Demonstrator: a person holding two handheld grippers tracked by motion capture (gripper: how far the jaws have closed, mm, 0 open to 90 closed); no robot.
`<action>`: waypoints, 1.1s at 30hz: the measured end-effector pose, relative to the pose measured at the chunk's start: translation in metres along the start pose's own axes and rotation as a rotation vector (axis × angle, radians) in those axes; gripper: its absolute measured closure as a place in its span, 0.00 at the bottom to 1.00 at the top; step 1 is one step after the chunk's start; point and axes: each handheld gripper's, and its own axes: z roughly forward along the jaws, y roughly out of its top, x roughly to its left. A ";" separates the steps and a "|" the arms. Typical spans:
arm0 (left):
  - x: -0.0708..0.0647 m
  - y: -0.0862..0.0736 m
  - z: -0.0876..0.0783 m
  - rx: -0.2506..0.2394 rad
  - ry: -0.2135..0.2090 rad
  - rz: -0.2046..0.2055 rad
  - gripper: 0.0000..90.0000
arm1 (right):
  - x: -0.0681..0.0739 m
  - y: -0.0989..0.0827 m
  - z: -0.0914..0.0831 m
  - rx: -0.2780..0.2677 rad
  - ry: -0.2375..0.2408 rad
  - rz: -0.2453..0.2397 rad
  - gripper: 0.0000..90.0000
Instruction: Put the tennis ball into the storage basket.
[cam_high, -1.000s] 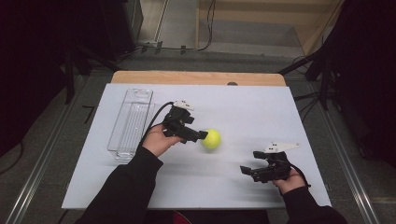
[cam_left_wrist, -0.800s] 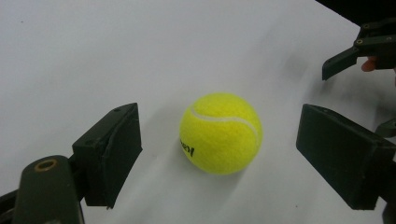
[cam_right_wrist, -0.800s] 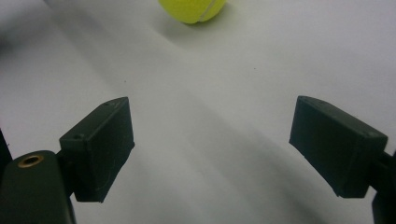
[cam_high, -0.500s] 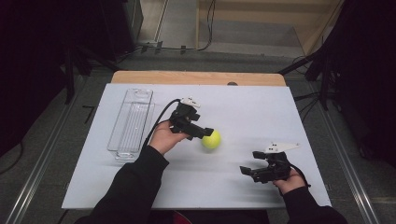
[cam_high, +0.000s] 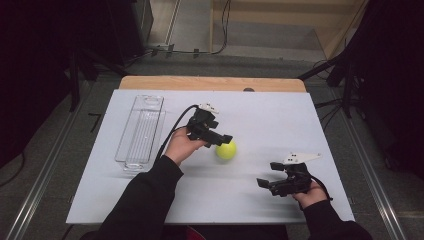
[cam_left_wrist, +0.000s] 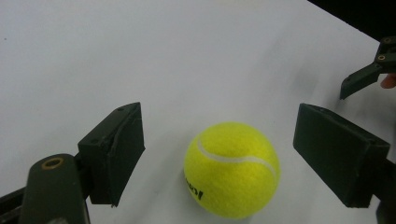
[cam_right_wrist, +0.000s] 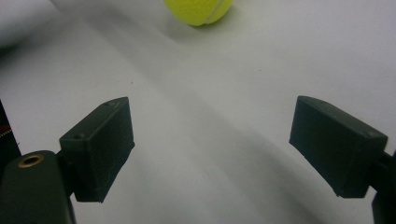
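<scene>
A yellow tennis ball (cam_high: 226, 150) is seen lying on the white table sheet (cam_high: 260, 120), just at 4 o'clock from the left gripper (cam_high: 224, 140) in the high view. In the left gripper view the ball (cam_left_wrist: 232, 169) is framed between the two black jaws, nearer the 6 o'clock edge, with a bare gap on either side — neither pad is pressed against it. The jaws have just been closing around the ball, yet they are still held apart and nothing is gripped. The right gripper (cam_high: 265, 184) is held at about 4 o'clock from the ball, well apart from it, with its jaws spread wide and nothing between them; in the right gripper view the ball (cam_right_wrist: 200, 11) is seen at 12 o'clock. A clear plastic tray (cam_high: 141, 131) is placed at 9 o'clock from the left gripper — untouched.
</scene>
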 end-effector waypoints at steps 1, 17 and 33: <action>-0.001 0.000 0.001 -0.002 0.001 -0.001 0.19 | 0.000 0.000 0.000 -0.001 0.000 0.003 0.13; -0.006 -0.003 0.017 0.005 -0.086 0.030 0.00 | -0.001 0.000 0.000 0.003 0.005 0.000 0.13; -0.005 -0.017 0.027 0.020 -0.046 0.045 0.00 | -0.002 0.000 0.001 0.006 0.001 0.001 0.13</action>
